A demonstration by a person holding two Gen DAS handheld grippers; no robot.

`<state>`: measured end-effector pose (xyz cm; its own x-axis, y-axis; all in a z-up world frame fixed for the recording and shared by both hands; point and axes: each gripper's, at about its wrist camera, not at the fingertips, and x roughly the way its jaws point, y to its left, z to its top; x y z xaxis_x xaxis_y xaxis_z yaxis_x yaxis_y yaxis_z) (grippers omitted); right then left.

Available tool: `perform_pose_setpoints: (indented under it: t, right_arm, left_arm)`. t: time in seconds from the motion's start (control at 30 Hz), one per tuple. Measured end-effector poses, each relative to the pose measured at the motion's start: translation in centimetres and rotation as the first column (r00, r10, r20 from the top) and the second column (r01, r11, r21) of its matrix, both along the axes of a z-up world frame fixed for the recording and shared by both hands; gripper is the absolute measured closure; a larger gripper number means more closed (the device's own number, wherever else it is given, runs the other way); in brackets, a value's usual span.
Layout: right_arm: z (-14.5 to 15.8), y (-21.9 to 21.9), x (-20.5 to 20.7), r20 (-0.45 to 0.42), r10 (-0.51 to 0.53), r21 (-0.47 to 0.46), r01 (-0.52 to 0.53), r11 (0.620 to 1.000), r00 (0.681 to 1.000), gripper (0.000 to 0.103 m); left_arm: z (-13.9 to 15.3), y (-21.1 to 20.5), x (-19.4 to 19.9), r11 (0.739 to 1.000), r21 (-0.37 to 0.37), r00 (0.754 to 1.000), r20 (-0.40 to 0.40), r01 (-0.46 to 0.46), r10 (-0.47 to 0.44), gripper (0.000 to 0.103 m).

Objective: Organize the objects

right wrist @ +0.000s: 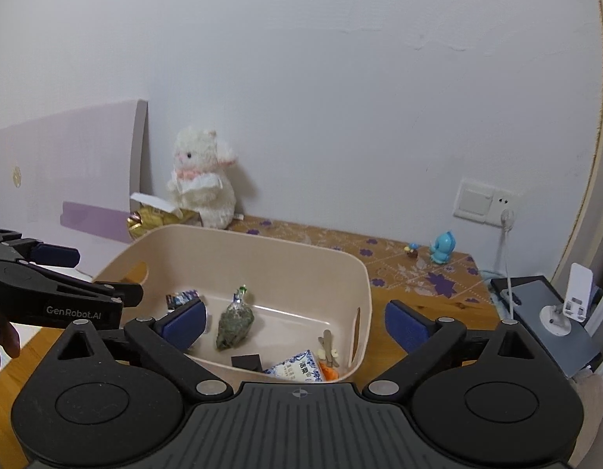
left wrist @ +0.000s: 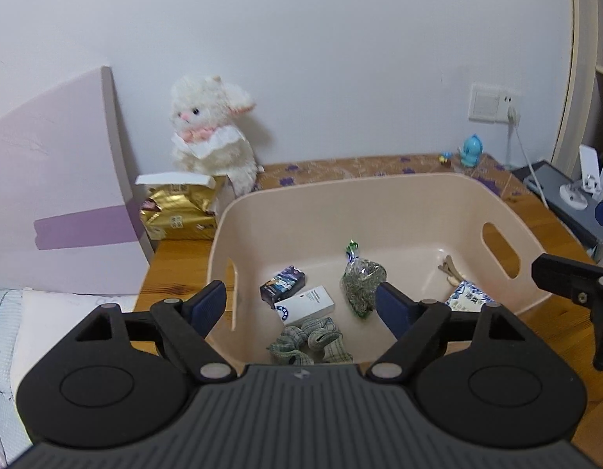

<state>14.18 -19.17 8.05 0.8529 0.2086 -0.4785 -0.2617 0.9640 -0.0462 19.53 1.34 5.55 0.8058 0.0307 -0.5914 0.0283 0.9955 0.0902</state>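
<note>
Left gripper (left wrist: 300, 305): jaws spread wide, holding nothing, poised over the near rim of the bin (left wrist: 379, 189). Right gripper (right wrist: 295, 322): likewise spread and bare, straddling the bin's right wall.

Inside bin, beyond left fingertips: dark box (left wrist: 282, 285), white box (left wrist: 304, 306), clear bag of greenish bits (left wrist: 362, 281), checked cloth (left wrist: 311, 342) partly cut off by the gripper body, blue-and-white packet (left wrist: 467, 297) half hidden.

Behind bin: plush rabbit (left wrist: 213, 133), gold pack (left wrist: 180, 211).

wooden table (left wrist: 176, 273), beige basket (left wrist: 340, 203), plush rabbit (left wrist: 213, 129)
</note>
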Motion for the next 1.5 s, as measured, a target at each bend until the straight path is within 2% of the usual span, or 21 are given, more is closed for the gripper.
perform_pose_setpoints:
  t: [0.3,0.53,1.07,1.2,1.5]
  right_arm:
    - [1.8,-1.6,-4.8,0.04,-0.005,0.053,0.003,0.999,0.999,0.0]
    - [1.7,-2.8,-8.5,0.039,-0.019,0.083,0.016,0.996,0.999,0.0]
    - [1.6,-4.4,-15.4,0.048,-0.03,0.079,0.026,0.996,0.998,0.0]
    - [1.0,-4.8,-16.7,0.037,-0.025,0.125,0.021,0.992,0.999,0.0]
    - [0.6,-5.6,-19.6,0.028,-0.051,0.139,0.046,0.989,0.998,0.0]
  left_arm:
    - [2.0,0.7,-5.1,1.0,-0.016,0.998,0.064,-0.014,0.015,0.016]
    - [3.0,0.6,-9.1,1.0,-0.022,0.995,0.099,0.003,-0.001,0.014]
    - [3.2,-0.2,-17.2,0.999,-0.036,0.994,0.111,0.002,0.002,0.014]
    - [2.9,-0.5,-19.2,1.0,-0.021,0.994,0.105,-0.001,0.003,0.014]
    - [2.0,-1.5,-22.6,1.0,0.003,0.993,0.119,-0.011,0.01,0.014]
